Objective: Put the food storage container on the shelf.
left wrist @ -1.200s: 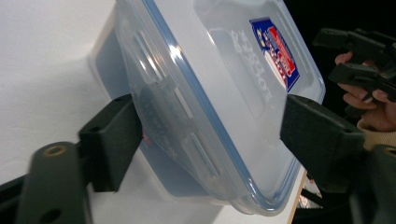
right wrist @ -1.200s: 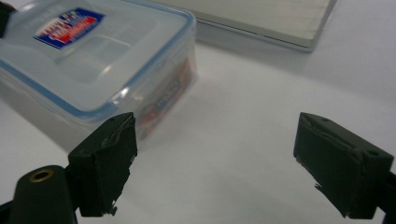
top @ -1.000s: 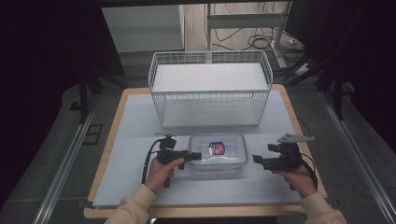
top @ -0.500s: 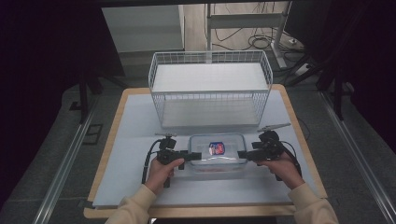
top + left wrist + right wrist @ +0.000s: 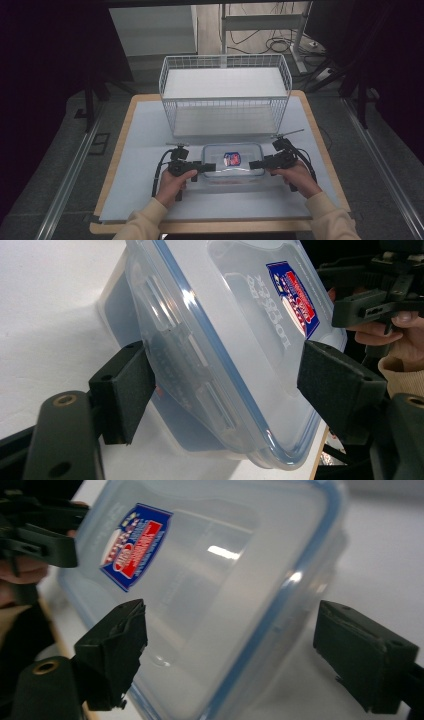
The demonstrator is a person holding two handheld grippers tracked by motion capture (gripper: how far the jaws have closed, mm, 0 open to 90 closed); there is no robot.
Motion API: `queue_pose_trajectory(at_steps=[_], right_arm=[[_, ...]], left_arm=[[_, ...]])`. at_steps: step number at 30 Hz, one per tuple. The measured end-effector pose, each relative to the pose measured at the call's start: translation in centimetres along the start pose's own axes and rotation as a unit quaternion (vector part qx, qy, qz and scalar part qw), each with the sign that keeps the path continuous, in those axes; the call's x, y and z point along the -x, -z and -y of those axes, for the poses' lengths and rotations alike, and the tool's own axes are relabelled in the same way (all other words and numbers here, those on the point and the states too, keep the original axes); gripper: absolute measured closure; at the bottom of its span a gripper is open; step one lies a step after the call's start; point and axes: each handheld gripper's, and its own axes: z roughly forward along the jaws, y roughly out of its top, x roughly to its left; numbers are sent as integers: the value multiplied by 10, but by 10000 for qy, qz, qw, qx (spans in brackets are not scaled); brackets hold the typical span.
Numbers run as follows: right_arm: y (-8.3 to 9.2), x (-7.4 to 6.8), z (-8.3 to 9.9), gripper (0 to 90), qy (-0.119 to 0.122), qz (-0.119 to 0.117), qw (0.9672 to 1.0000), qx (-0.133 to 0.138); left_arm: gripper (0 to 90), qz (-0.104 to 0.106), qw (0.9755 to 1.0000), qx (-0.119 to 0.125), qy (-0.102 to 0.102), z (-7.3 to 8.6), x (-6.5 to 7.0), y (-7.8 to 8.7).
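A clear plastic container (image 5: 232,160) with a blue-sealed lid and a red and blue sticker lies on the white mat, near the front. My left gripper (image 5: 210,166) is at its left end. In the left gripper view the jaws (image 5: 225,385) hold the container (image 5: 240,330) by its edge, one pad against the side latch and the other on the lid. My right gripper (image 5: 252,164) is at the right end. Its jaws (image 5: 230,650) have just been closing a little and straddle the container (image 5: 215,580), with a gap showing at one pad.
A white wire basket (image 5: 225,112) stands behind the container, taking up the back middle of the wooden table (image 5: 120,125). The person's hands and cream sleeves come in from the front edge. Dark floor, rails and cables surround the table.
My right gripper has moved left from the table's right side to the container's right end. The left gripper and the container have stayed put.
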Motion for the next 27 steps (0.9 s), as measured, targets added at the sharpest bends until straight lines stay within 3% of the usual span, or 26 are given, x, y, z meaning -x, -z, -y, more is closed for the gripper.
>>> queue_pose_trajectory(at_steps=[3,5,11,16,27], right_arm=[[-1,2,0,162,-66,-64,10000,-28],[2,4,-1,219,-143,-105,9998,-5],[6,9,0,280,-276,-248,9993,47],[10,6,1,307,-164,-198,9997,57],[21,-3,13,396,89,-126,9993,345]], left_arm=[[237,-1,10000,2,-1,0,0,0],[237,-5,10000,8,-5,0,0,0],[238,-48,10000,30,-61,1,2,0],[261,-119,9997,116,-151,4,6,2],[348,-208,9983,392,-388,17,17,12]])
